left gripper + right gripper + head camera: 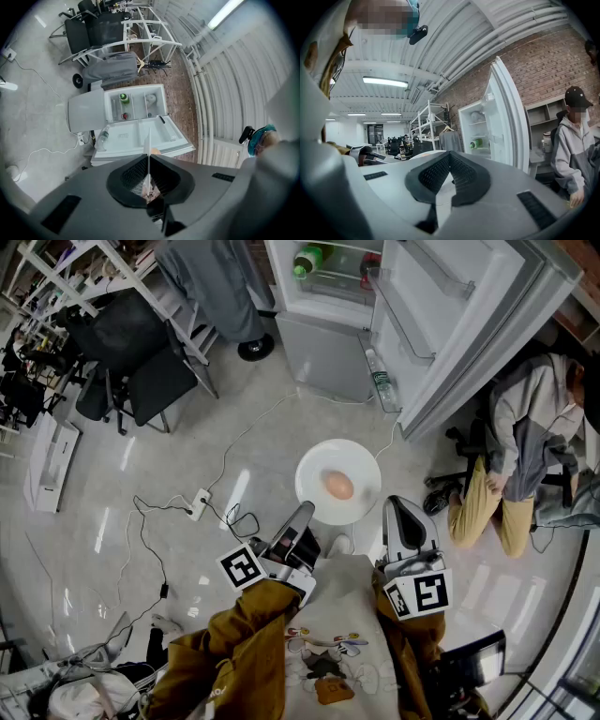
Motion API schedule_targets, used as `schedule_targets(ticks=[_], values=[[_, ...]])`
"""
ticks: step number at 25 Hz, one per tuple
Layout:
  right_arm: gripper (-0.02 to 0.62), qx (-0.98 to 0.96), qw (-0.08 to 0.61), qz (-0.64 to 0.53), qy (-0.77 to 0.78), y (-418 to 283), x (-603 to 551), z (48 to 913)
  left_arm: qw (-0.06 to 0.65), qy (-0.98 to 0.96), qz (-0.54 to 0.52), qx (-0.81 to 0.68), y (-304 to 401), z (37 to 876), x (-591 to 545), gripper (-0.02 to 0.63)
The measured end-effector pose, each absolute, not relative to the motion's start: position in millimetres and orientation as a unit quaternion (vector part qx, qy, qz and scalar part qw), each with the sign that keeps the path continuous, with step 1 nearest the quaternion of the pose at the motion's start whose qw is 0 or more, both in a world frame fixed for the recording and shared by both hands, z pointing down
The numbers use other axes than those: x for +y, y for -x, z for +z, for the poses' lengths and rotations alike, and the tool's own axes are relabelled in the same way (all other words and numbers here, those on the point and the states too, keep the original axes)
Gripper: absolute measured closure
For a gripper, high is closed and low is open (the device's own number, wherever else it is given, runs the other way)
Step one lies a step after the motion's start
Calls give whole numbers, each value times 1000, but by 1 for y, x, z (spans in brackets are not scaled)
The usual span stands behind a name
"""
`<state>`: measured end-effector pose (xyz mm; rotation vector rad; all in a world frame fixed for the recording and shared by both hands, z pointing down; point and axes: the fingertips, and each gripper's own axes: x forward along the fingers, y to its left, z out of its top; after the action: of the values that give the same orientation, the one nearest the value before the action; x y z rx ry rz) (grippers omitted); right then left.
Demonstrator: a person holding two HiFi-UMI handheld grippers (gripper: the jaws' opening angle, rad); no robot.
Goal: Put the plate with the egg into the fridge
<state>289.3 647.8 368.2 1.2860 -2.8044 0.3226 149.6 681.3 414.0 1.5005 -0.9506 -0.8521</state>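
- Head view: the plate with the egg at its centre is carried level above the floor, in front of the person and short of the fridge
- Left tongs are pressed together on the plate's near-left rim; the left gripper view shows the rim edge-on, clamped between the two pads
- Right tongs are closed tip to tip with nothing pinched; they sit just beside the plate's right rim, and contact there cannot be confirmed
- Governing relation: the plate projects forward from the left tongs, toward the open fridge, so the left hand bears the load and is the nearer one for the placement
- Fridge door stands open to the right, and a shelf with a green bottle is exposed
- Judgement: the carry is under way and the fridge is not yet reached; the next move calls for a level advance, since any tilt could roll the egg off
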Motion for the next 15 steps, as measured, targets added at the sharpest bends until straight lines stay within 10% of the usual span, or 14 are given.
schedule_targets(ticks=[15], values=[[589,-915,-19,72,-397,-299,635,356,543,-636,-373,-402,-169,421,669,588]])
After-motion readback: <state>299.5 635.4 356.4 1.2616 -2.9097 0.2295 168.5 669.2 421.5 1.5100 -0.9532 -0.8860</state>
